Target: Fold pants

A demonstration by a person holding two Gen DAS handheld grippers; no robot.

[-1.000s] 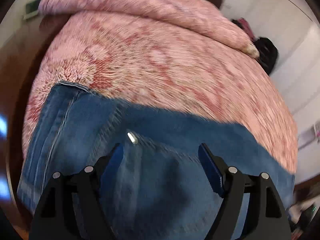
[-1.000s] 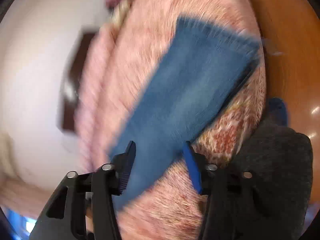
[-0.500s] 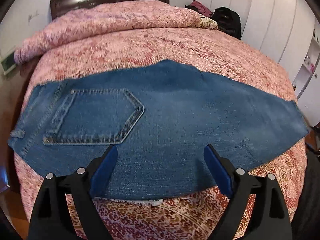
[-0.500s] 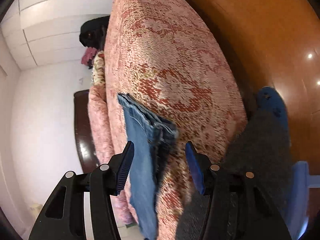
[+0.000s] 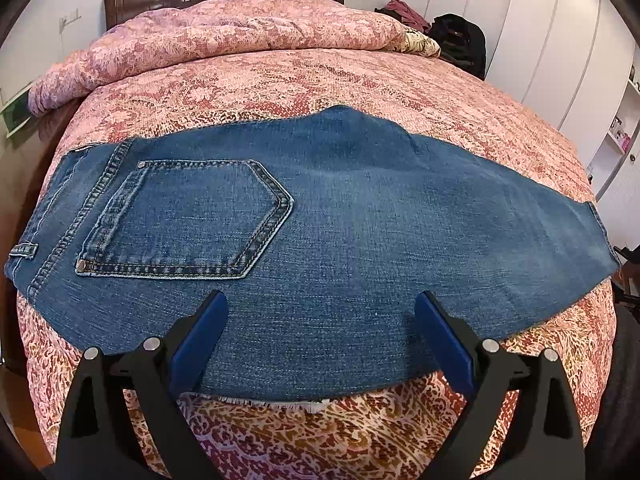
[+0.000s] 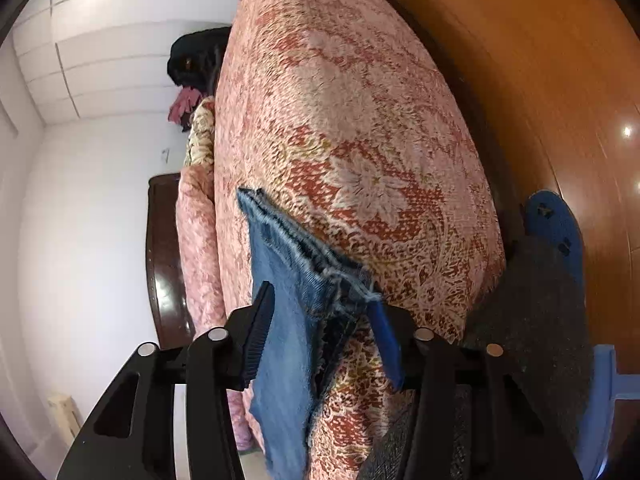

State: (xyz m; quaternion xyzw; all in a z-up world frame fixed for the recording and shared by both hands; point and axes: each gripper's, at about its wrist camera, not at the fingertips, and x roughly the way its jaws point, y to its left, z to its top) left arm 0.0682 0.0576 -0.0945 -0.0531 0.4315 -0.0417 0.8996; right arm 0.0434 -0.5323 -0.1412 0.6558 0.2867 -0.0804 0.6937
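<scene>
The blue denim pants (image 5: 340,240), already doubled leg on leg, lay flat across the pink patterned bed (image 5: 320,80), their long axis running left to right. The left tongs (image 5: 320,340) hovered over the near long edge, jaws opening wide and gripping nothing. The right tongs (image 6: 320,320) straddled the frayed hem end (image 6: 320,276), closing around it, so the right hand seemed nearer to a hold.
</scene>
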